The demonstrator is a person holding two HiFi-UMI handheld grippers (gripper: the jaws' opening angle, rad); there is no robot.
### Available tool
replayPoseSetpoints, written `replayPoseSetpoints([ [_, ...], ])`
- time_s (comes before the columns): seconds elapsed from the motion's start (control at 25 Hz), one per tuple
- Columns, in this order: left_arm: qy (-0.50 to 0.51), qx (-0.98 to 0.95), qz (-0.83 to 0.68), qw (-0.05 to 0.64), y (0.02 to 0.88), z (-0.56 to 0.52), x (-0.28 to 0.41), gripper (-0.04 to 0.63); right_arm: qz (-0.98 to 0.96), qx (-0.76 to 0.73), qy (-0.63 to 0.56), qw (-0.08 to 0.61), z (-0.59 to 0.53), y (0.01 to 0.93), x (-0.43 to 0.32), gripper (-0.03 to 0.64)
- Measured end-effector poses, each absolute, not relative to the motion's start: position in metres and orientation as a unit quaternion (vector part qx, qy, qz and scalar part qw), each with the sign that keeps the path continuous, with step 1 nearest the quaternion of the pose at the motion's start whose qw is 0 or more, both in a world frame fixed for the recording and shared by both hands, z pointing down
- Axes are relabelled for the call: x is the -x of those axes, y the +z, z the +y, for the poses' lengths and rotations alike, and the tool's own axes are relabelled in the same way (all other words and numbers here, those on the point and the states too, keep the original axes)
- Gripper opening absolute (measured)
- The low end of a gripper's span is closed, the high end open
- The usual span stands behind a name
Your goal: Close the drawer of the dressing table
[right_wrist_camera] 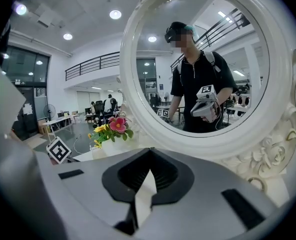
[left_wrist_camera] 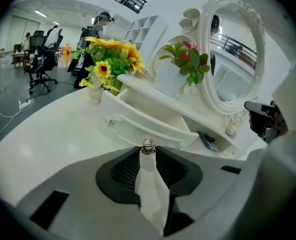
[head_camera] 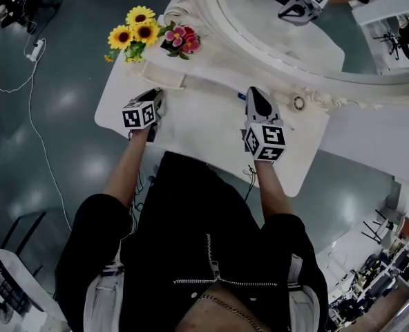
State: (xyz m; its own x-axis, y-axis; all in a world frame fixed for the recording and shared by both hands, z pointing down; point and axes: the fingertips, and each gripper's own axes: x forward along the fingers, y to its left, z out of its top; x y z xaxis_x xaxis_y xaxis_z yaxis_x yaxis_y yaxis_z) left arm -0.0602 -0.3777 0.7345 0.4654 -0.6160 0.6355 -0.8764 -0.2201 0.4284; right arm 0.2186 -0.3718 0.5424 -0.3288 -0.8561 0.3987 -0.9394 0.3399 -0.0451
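Drawer stands pulled out from the low white base under the mirror, towards the left end of the table and just beside the sunflowers. Its front carries two small metal-looking knobs. The left knob is free, and the near knob sits right at the tips of the left gripper. That gripper's jaws are drawn in about halfway, and their pads look to be touching the near knob on both sides, so I take it as gripped, though only by the very tips. The right gripper hangs in front of the mirror, well apart from the drawer, with its jaws brought together at the tips and nothing between them.

The drawer looks small, stiff and light, probably painted wood or moulded board, so it should slide with little force. The near knob is round, smooth and tiny, which makes it a slippery thing to hold; it serves better for steering than for pushing hard. The flat front between the knobs is the safer place to press. Because the near knob is off centre, pushing there alone could skew the drawer and jam it, so a straight, gentle push seems wise.
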Motion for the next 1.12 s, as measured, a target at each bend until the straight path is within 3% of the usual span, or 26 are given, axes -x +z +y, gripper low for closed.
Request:
replayPoseSetpoints([
  [1.12,0.180,-0.776,-0.475,0.375,0.731,-0.413,0.050,0.107,-0.787,-0.579,0.144,0.156,-0.374,0.546,-0.231,0.006],
])
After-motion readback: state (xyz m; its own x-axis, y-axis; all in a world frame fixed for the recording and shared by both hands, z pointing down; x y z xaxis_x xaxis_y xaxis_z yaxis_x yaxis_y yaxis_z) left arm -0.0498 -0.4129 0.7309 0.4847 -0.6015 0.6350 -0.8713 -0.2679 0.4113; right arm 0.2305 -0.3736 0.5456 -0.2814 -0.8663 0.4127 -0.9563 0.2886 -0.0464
